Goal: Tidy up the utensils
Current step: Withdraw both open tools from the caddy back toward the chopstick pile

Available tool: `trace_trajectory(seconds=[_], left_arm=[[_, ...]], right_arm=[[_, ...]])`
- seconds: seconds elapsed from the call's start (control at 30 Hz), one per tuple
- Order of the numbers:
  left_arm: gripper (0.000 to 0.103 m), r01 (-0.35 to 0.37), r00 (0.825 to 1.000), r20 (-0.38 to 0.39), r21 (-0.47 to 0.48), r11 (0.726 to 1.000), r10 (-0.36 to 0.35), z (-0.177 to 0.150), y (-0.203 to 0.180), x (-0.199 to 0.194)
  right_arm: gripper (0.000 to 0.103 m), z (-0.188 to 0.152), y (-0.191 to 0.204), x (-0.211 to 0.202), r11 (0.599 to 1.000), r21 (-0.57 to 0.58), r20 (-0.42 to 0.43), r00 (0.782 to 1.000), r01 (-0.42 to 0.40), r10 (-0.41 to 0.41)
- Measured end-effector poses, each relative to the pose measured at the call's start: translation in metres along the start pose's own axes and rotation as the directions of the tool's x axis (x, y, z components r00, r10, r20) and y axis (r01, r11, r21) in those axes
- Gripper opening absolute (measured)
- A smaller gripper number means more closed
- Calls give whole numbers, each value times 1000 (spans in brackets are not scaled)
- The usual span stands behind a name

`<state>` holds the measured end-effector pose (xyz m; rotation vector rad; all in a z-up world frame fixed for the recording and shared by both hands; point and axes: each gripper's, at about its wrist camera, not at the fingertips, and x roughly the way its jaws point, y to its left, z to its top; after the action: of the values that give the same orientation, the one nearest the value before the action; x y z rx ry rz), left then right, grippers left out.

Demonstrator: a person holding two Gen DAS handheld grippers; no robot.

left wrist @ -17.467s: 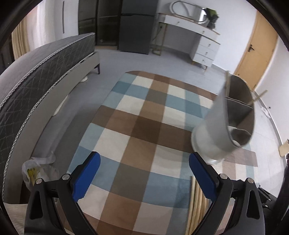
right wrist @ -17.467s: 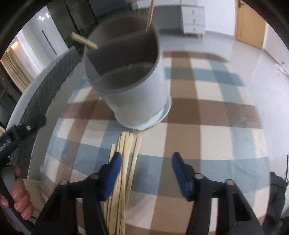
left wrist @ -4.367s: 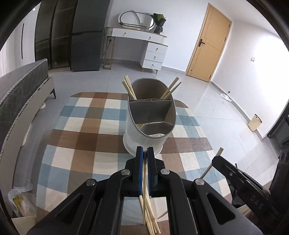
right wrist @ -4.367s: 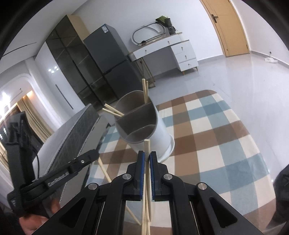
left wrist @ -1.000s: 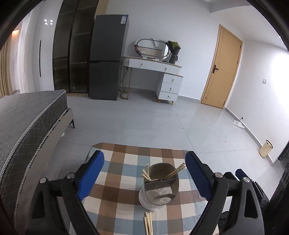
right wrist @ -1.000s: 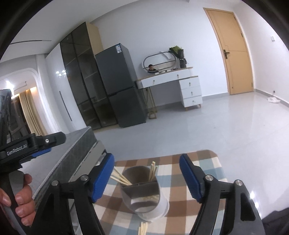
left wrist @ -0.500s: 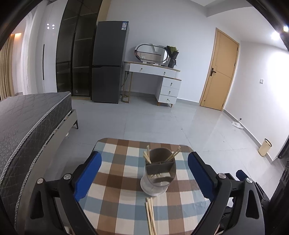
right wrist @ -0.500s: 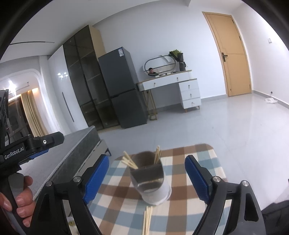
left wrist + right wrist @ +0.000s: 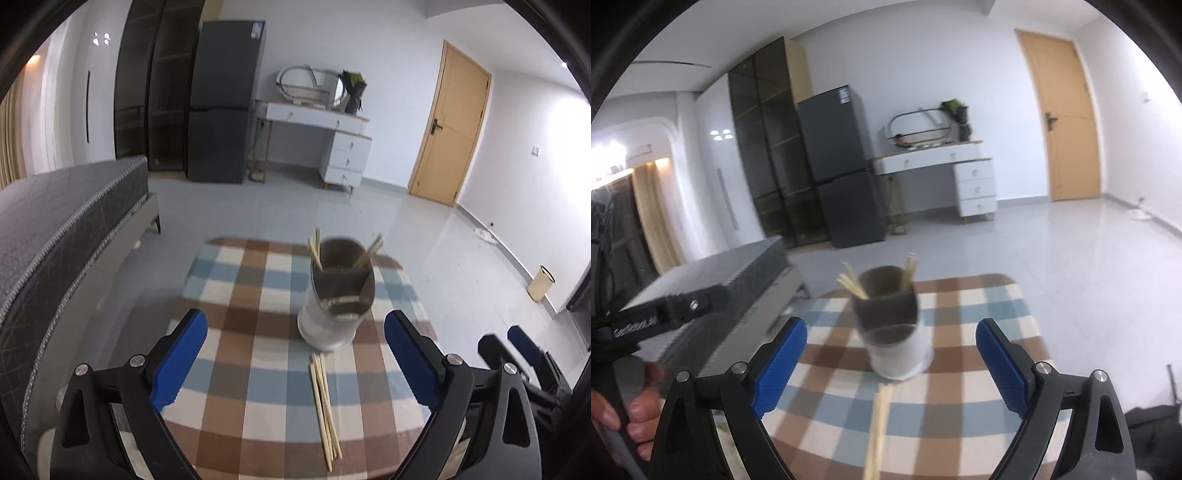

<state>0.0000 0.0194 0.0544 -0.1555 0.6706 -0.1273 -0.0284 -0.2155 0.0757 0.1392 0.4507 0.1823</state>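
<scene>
In the left wrist view, the left gripper [image 9: 293, 350] is spread wide, and nothing is between its two blue pads [image 9: 179, 352]. It hangs over a table with a checked cloth [image 9: 258, 354] of brown, blue and white squares. A round holder [image 9: 338, 295] stands on the cloth, well ahead of the pads. It has walls inside that split it into parts. Some chopsticks [image 9: 316, 249] stand in the far parts and lean out to the left and right. More chopsticks [image 9: 325, 397] lie flat in a bunch on the cloth, just in front of the holder. At the right edge, part of the right gripper [image 9: 524, 345] shows. A bed [image 9: 62, 225] is on the left, and a fridge [image 9: 225, 99], a desk [image 9: 317, 123] and a door [image 9: 448, 125] are far back. In the right wrist view, the right gripper [image 9: 888, 360] is wide and its jaws are opening, with nothing held. The holder [image 9: 894, 325] stands ahead on the cloth [image 9: 979, 332], a bit blurry. The flat chopsticks [image 9: 879, 424] lie below it. A hand [image 9: 624, 413] holds the left gripper's handle at the left edge.
</scene>
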Motion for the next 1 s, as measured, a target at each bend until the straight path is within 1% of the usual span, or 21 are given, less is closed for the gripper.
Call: trace_trajectory(seconds=[0.1, 0.17, 0.23, 0.33, 0.47, 0.63, 0.7, 0.77, 0.8, 0.87, 1.0], left_arm=[[94, -15, 1000, -15, -5, 1000, 14, -10, 5, 8], [94, -8, 999, -34, 0, 1000, 8, -18, 6, 13], [94, -30, 999, -42, 10, 1000, 30, -24, 6, 18], [94, -44, 998, -53, 4, 999, 44, -31, 7, 28], [94, -65, 994, -89, -16, 998, 63, -40, 11, 46], [94, -60, 988, -142, -6, 998, 59, -49, 12, 68], [94, -51, 982, -182, -4, 999, 50, -54, 12, 79], [94, -50, 973, -225, -14, 999, 45, -60, 16, 90], [94, -54, 969, -242, -27, 998, 46, -63, 19, 94], [94, -73, 962, -266, -49, 996, 57, -65, 25, 102], [94, -121, 948, -306, -77, 990, 92, -65, 40, 115]], right_arm=[[96, -13, -4, 6, 1000, 12, -19, 1000, 25, -25], [96, -22, -7, 12, 999, 21, -42, 999, 35, -34], [96, -31, -12, 15, 998, 21, -51, 997, 53, -52], [96, -39, -18, 21, 996, 27, -71, 994, 84, -82], [96, -49, -31, 34, 994, 71, -136, 988, 87, -77], [96, -57, -34, 50, 992, 76, -209, 975, 96, -78], [96, -62, -34, 60, 993, 80, -254, 965, 88, -65], [95, -67, -34, 70, 994, 90, -301, 953, 66, -36], [95, -69, -33, 74, 994, 85, -312, 949, 68, -38], [95, -73, -30, 82, 995, 58, -333, 941, 83, -59], [94, -81, -27, 97, 996, 53, -376, 925, 72, -47]])
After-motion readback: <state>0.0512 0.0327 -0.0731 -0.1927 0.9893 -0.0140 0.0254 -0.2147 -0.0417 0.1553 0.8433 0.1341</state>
